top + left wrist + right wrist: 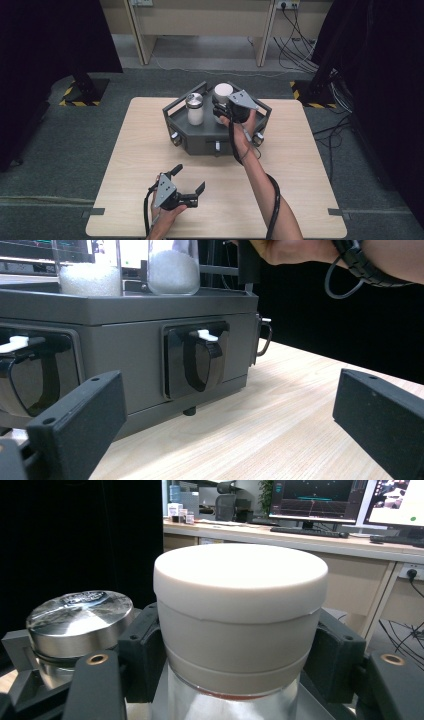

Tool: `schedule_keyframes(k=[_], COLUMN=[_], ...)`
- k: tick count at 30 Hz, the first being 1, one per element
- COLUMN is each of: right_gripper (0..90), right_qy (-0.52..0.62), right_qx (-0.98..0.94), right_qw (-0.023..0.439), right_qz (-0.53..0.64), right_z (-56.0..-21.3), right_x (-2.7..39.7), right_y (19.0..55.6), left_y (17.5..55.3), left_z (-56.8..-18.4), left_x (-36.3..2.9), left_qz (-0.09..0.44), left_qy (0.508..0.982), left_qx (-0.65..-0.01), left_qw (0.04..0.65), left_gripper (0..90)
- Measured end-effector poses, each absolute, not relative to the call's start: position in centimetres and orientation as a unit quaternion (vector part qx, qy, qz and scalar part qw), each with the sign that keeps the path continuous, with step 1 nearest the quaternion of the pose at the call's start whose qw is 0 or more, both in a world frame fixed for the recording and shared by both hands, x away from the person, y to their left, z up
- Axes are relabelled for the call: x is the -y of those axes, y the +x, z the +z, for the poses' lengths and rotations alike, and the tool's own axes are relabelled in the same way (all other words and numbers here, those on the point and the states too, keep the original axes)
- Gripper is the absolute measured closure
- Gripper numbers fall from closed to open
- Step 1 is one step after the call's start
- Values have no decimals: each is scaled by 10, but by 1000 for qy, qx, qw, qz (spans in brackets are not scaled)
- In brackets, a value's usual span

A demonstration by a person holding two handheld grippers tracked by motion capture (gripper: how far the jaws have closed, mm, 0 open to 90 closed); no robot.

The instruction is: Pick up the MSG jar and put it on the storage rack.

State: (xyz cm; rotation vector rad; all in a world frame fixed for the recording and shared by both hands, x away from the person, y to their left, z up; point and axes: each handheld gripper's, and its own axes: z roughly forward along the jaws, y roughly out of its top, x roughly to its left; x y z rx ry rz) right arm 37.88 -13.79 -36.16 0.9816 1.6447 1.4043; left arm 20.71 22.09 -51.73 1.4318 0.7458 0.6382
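A dark grey six-sided tray [200, 137] stands at the far middle of the wooden table. On it stand two glass jars of white grains. One has a shiny metal lid [194, 107], the other a white lid [223, 92]. My right gripper [220, 109] is over the tray, shut on the white-lidded jar. In the right gripper view its pads [142, 650] press both sides of that jar [240, 610], with the metal-lidded jar [80, 617] to its left. My left gripper [189, 178] rests open near the table's front edge, holding nothing and facing the tray's side wall [125, 345].
Black latch handles [202, 360] sit in the tray's side walls. A light wooden desk [200, 20] stands beyond the table, with cables [300, 45] on the floor at the back right. Bare tabletop [310, 175] lies to the right of my forearm.
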Motion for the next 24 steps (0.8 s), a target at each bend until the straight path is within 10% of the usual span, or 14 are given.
schedule_keyframes(k=[24], right_gripper=[220], right_qy=[388], right_qx=[-631], right_qw=[375], right_qz=[557], right_z=[-372], right_x=[142], right_y=[375], left_y=[207], left_z=[-518], left_x=[-220], left_qz=[282], left_qy=[632], left_qx=[-326], left_qw=[645], left_gripper=[3])
